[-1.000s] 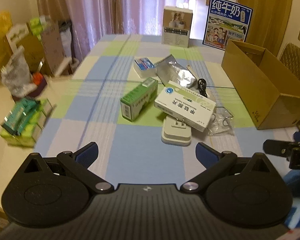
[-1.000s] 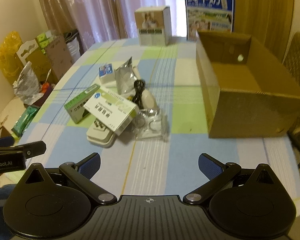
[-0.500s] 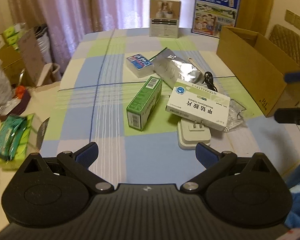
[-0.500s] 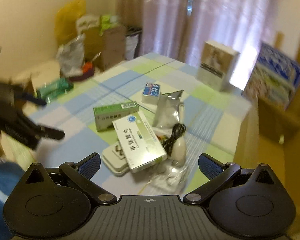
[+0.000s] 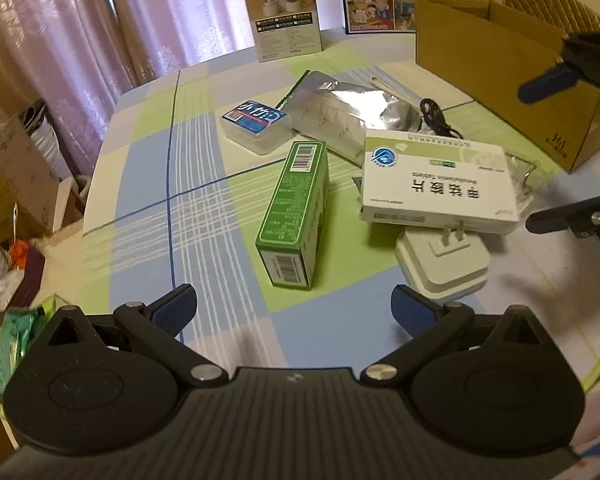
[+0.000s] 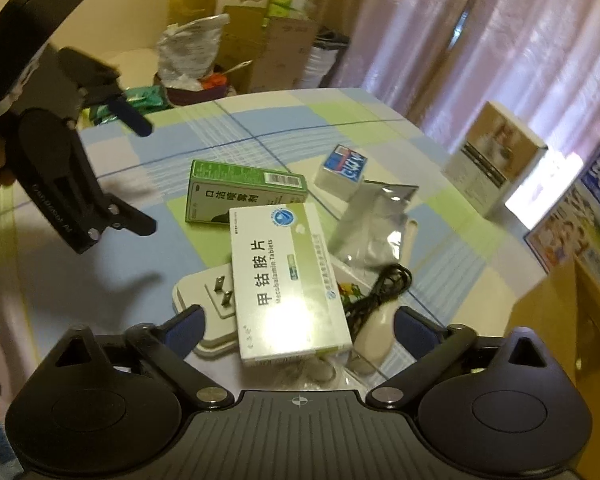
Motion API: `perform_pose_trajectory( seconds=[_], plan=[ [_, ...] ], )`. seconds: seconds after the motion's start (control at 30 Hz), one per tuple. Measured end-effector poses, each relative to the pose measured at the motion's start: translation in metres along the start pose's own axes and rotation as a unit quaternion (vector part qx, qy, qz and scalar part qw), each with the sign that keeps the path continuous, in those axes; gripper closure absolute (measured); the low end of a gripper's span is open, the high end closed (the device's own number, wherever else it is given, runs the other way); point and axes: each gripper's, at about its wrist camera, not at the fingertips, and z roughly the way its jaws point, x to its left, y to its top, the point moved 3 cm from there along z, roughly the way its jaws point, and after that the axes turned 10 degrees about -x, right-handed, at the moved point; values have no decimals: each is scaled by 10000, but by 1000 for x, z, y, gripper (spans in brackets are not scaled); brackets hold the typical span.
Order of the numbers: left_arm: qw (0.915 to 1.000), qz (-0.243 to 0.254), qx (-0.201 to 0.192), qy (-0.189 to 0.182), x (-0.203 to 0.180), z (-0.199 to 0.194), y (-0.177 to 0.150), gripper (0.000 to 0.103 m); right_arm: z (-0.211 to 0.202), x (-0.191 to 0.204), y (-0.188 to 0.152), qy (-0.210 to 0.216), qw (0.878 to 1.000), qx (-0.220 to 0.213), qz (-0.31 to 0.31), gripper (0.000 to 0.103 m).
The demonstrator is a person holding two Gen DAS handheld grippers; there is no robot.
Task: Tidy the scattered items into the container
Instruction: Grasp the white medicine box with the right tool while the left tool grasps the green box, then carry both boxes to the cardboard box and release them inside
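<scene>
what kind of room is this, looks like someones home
Most likely a home dining or living room: a table under a blue-and-green checked tablecloth, pale pink floor-length curtains behind it, and a quilted tan chair back beside the table.

White plug adapter [image 6: 210, 312] half under tablet box [image 6: 288, 280] (prongs visible); cardboard container [image 6: 572, 320] cropped

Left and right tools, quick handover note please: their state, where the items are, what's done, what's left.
Left tool: open, empty, poised over the green box.
Right tool: open, jaws just closing a little, straddling the white tablet box without pressing it.
Items: the tablet box lies on the plug adapter; foil pouch, small blue-labelled box and black cable sit clustered on the checked tablecloth.
Done: nothing packed that I can see.
Left: move everything into the cardboard box.
</scene>
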Motion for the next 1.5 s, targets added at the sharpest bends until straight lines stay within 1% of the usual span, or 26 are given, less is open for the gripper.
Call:
perform_pose_trajectory(
  seconds=[0.07,0.2,0.3,0.47,0.57,0.63,0.7,0.73,0.77,0.8,0.83,0.87,0.93,1.0,1.07,1.17,1.27,1.37,1.43,1.5],
  plan=[
    [10000,76,3,2,2,8,2,1,11,1,-1,44,9999,93,-112,17],
    [9999,99,-30,-42,6,21,10,1,26,4,-5,201,9989,237,-352,19],
    [9998,163,-70,-112,10,29,14,1,34,3,-6,237,9981,306,-481,22],
    [9991,303,-160,-250,12,43,21,3,44,-3,-6,293,9981,360,-394,30],
    [9986,344,-95,-378,12,54,23,8,46,-4,-6,323,9982,369,-342,33],
    [9985,332,-22,-438,12,62,24,17,47,-5,-5,334,9983,365,-315,33],
    [9983,310,33,-495,12,67,24,23,47,-6,-4,363,9983,376,-258,34],
    [9983,282,66,-515,13,70,24,31,46,-6,-4,369,9984,371,-232,34],
    [9984,244,85,-507,13,71,24,36,45,-7,-4,353,9985,370,-195,34],
    [9986,205,110,-479,13,73,24,46,43,-8,-4,349,9986,384,-138,34],
    [9988,177,124,-448,13,74,24,62,39,-9,-5,361,9985,413,-78,34],
    [9989,153,140,-419,13,74,24,68,36,-11,-6,358,9983,454,-8,34],
    [9989,77,176,-438,11,70,22,76,27,-17,-9,346,9979,522,149,35],
    [9988,45,221,-425,8,63,20,78,15,-23,-14,347,9970,609,332,35],
    [9987,119,281,-397,1,51,16,78,2,-29,-21,376,9955,725,483,35],
    [9983,97,321,-484,-9,29,4,78,-14,-32,-35,365,9932,904,634,35],
    [9978,26,389,-545,-19,11,-10,78,-20,-33,-47,319,9918,1033,679,34],
    [9973,-141,420,-586,-24,4,-18,76,-18,-32,-53,319,9914,1031,736,34],
    [9973,-212,406,-566,-24,3,-17,69,-15,-31,-54,330,9910,1019,799,31],
    [9974,-292,377,-542,-22,6,-13,67,-11,-32,-53,271,9917,975,797,23]
  ],
)
